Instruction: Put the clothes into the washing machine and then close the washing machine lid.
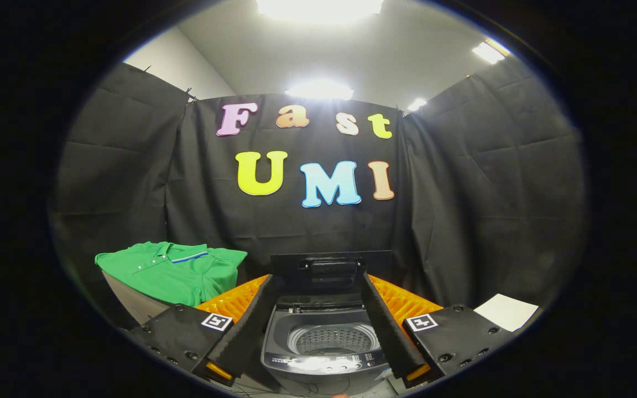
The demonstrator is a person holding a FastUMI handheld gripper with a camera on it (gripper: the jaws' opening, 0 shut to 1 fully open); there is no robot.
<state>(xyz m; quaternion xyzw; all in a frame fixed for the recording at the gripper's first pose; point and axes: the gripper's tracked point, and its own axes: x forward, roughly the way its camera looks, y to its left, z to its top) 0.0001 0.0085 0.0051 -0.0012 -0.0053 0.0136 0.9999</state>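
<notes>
Gripper view: the hand-held gripper (318, 326) hangs spread wide and empty above the washing machine (324, 354), its lid (330, 272) raised. A green shirt (172, 271) lies well left. Nothing loaded; next move likely means reaching left to grasp it.

Shirt (172, 271): green knit cloth, matt, soft folds. Washing machine (318, 354): smooth grey plastic body with a glossy control strip; drum (332, 338) of perforated, shiny metal; raised lid (330, 272) dark, matt plastic. Fingers (246, 323): black matt foam-like pads, orange ribbed plastic backs. Paper sheet (506, 311): white, matt.
</notes>
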